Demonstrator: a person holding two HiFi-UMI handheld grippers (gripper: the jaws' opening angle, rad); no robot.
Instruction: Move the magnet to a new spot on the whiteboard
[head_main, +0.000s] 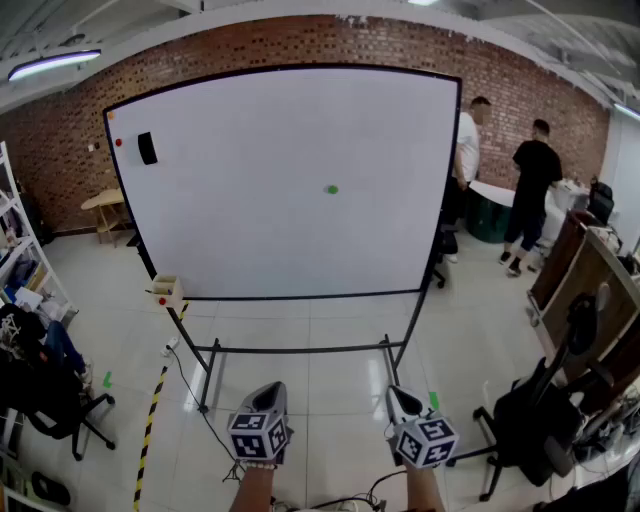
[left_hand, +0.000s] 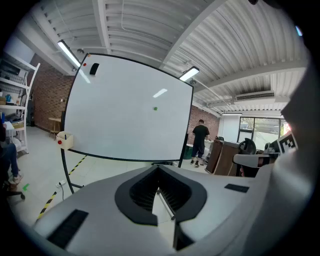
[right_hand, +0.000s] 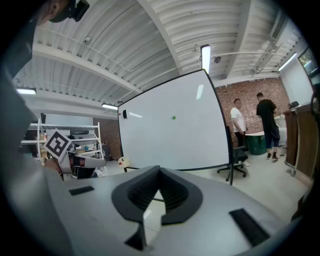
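Note:
A small green magnet (head_main: 332, 189) sticks to the large whiteboard (head_main: 280, 230), a little right of its middle. It also shows as a green dot in the left gripper view (left_hand: 155, 108) and in the right gripper view (right_hand: 173, 118). Both grippers hang low at the bottom of the head view, far from the board. My left gripper (head_main: 268, 390) is shut with nothing in it (left_hand: 159, 169). My right gripper (head_main: 399, 394) is also shut and empty (right_hand: 160, 171). A red magnet (head_main: 118, 142) and a black eraser (head_main: 147, 148) sit at the board's top left corner.
The board stands on a black wheeled frame (head_main: 300, 350) over a glossy tiled floor. A small box (head_main: 166, 290) hangs at its lower left corner. Two people (head_main: 530, 190) stand at the back right by a table. Office chairs (head_main: 60, 405) (head_main: 530, 420) flank me. Striped floor tape (head_main: 150, 420) runs at the left.

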